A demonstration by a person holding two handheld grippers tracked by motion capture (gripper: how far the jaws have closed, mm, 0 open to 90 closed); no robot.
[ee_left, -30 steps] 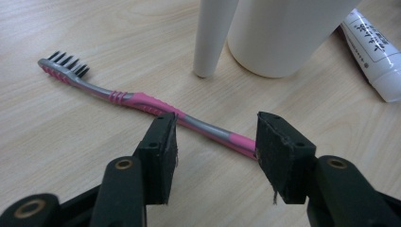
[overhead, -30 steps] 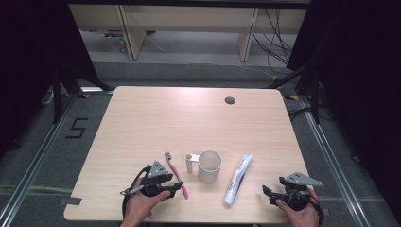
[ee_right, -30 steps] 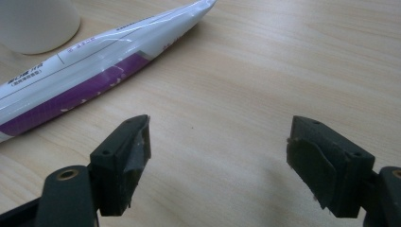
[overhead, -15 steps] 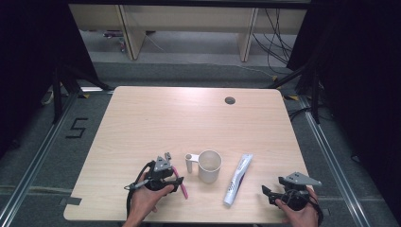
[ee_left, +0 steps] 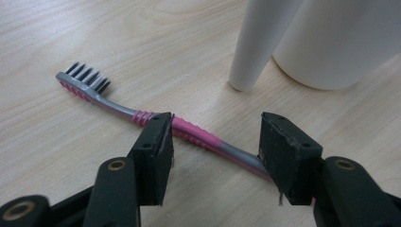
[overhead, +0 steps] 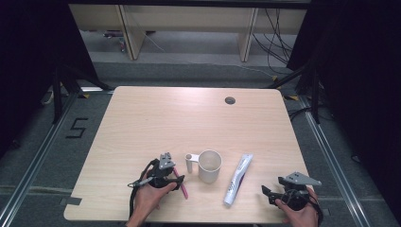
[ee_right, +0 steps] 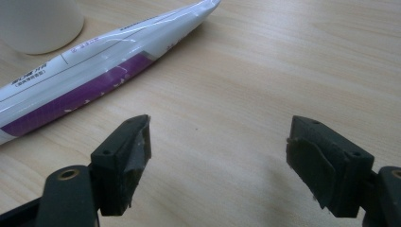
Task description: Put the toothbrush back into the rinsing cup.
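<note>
My left tongs [ee_left: 215,142] straddle the toothbrush [ee_left: 189,135] handle, jaws apart and just widened, pads not pressing it. The cup [overhead: 209,165] stands just beside; the tube [overhead: 238,178] next. My right tongs [ee_right: 217,156] gape over bare desk [overhead: 189,118] near its front edge.
</note>
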